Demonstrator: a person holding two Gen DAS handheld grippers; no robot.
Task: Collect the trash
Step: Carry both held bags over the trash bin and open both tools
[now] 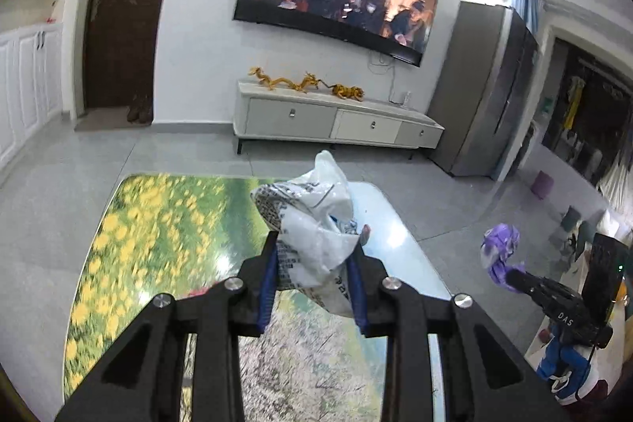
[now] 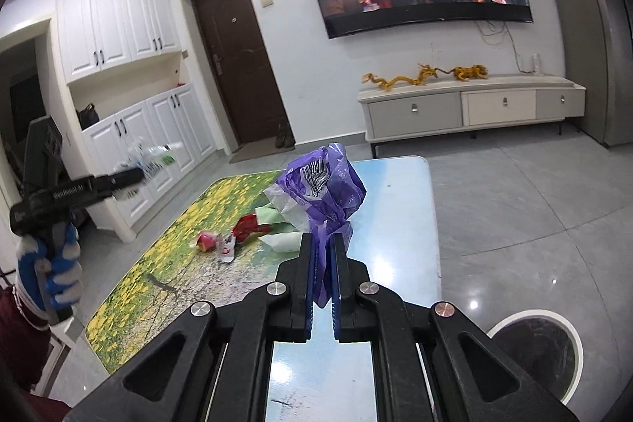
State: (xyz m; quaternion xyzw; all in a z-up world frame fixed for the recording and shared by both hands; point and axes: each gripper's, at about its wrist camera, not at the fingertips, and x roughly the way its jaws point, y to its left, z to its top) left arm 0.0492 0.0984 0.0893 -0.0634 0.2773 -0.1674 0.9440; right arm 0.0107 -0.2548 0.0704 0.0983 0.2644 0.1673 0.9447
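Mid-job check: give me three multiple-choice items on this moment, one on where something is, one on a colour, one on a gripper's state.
1. Where is the bin?
A. On the floor beside the table's right edge, lower right in the right wrist view
B. On the TV cabinet
C. By the door

2. What colour is the bag in the right gripper?
A. Green
B. Purple
C. Black

3. What is the state of the left gripper?
A. Wide open, empty
B. Shut on nothing
C. Shut on a white printed plastic bag

Answers: 1 A, its round rim shows there; 2 B, purple plastic sticks up between the jaws; 3 C, crumpled plastic fills the gap.
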